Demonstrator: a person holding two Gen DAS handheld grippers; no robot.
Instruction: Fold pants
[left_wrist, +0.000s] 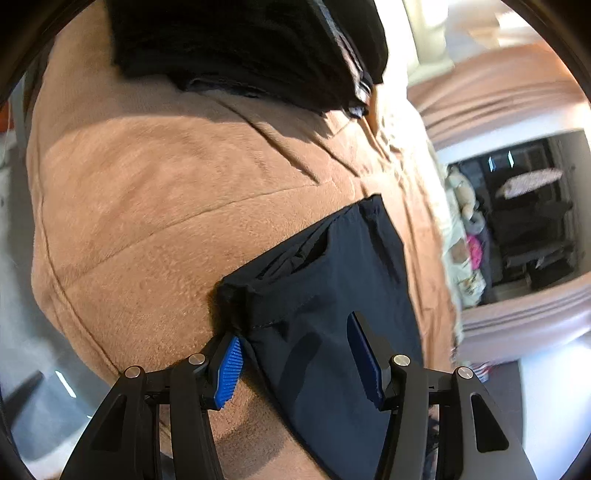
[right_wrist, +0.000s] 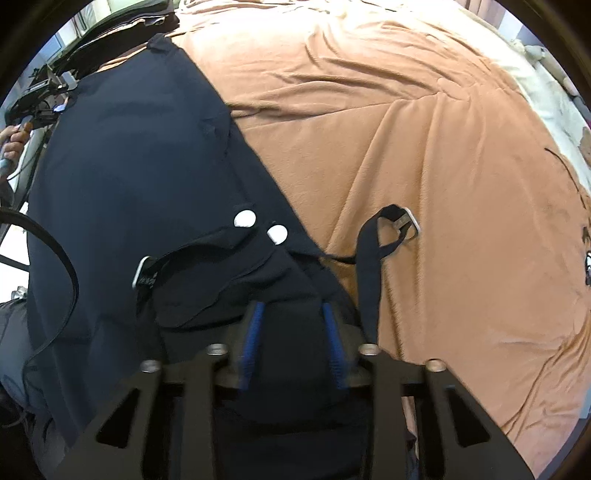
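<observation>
Dark navy pants (right_wrist: 140, 166) lie spread on a brown blanket (right_wrist: 406, 129), waistband with two white buttons (right_wrist: 244, 219) near me and a strap with a metal buckle (right_wrist: 408, 219) trailing right. My right gripper (right_wrist: 291, 332) is open over the waistband, blue pads on either side of a fold of fabric. In the left wrist view the leg end of the pants (left_wrist: 332, 295) lies on the blanket (left_wrist: 166, 203). My left gripper (left_wrist: 295, 354) is open, straddling the hem edge, one pad on the blanket and one over the fabric.
A stack of dark folded clothes (left_wrist: 251, 48) sits at the far end of the blanket. The bed's edge drops to the floor (left_wrist: 22, 314) at left. A dark shelf unit (left_wrist: 528, 221) stands beyond the bed at right. A cable (right_wrist: 66, 266) hangs at left.
</observation>
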